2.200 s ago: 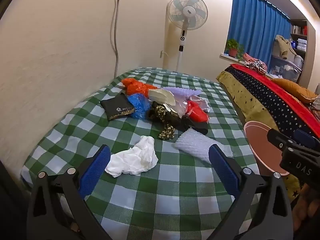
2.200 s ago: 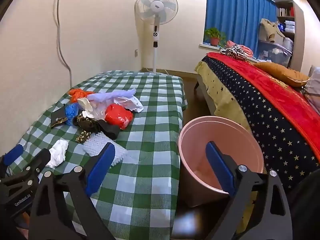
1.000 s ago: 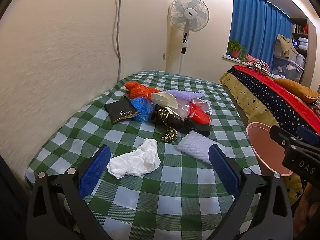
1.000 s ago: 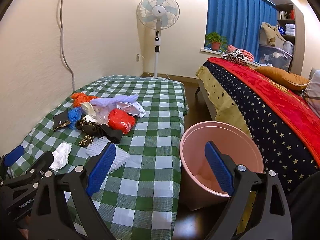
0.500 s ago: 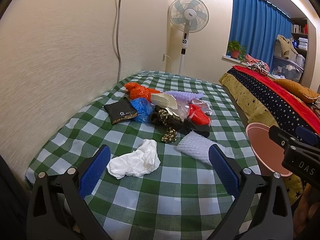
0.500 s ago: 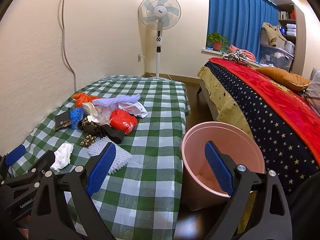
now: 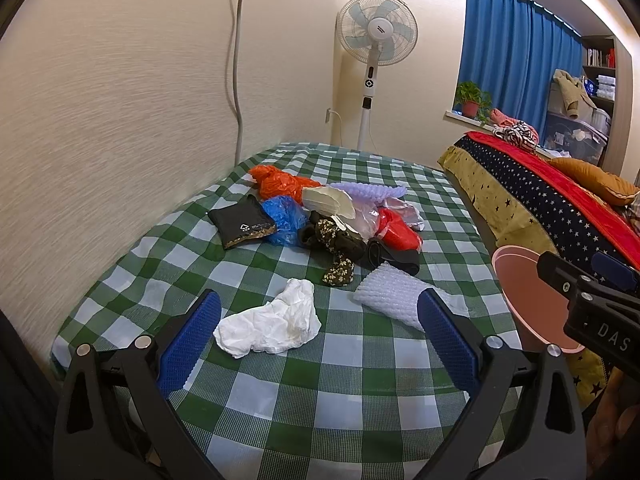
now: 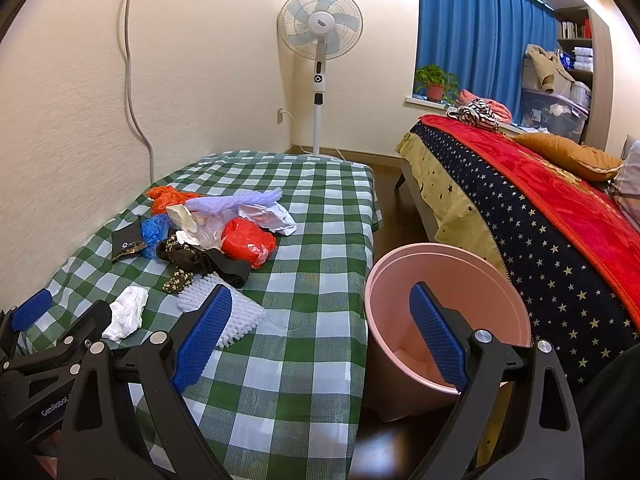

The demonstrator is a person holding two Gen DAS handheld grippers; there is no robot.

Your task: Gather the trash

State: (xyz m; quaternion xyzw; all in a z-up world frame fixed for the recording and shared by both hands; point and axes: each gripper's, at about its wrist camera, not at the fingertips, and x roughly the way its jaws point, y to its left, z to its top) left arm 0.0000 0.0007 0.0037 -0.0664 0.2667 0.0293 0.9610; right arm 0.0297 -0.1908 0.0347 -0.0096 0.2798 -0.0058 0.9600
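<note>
Trash lies on a green checked table [image 7: 360,376]: a crumpled white tissue [image 7: 272,324], white bubble wrap [image 7: 396,294], a black pouch [image 7: 242,226], blue [image 7: 284,216], orange [image 7: 280,182] and red [image 7: 398,232] bags and dark scraps [image 7: 340,248]. A pink bin [image 8: 444,312] stands on the floor right of the table. My left gripper [image 7: 318,344] is open and empty above the table's near end, with the tissue between its fingers. My right gripper [image 8: 320,340] is open and empty over the table's right edge and the bin [image 7: 520,292].
A wall runs along the table's left side with a hanging cable [image 7: 238,60]. A standing fan [image 8: 320,40] is behind the table. A bed [image 8: 540,208] with a starred red cover stands right of the bin.
Both grippers have drawn back and risen slightly; the trash and bin look a little farther off. Nothing on the table has moved.
</note>
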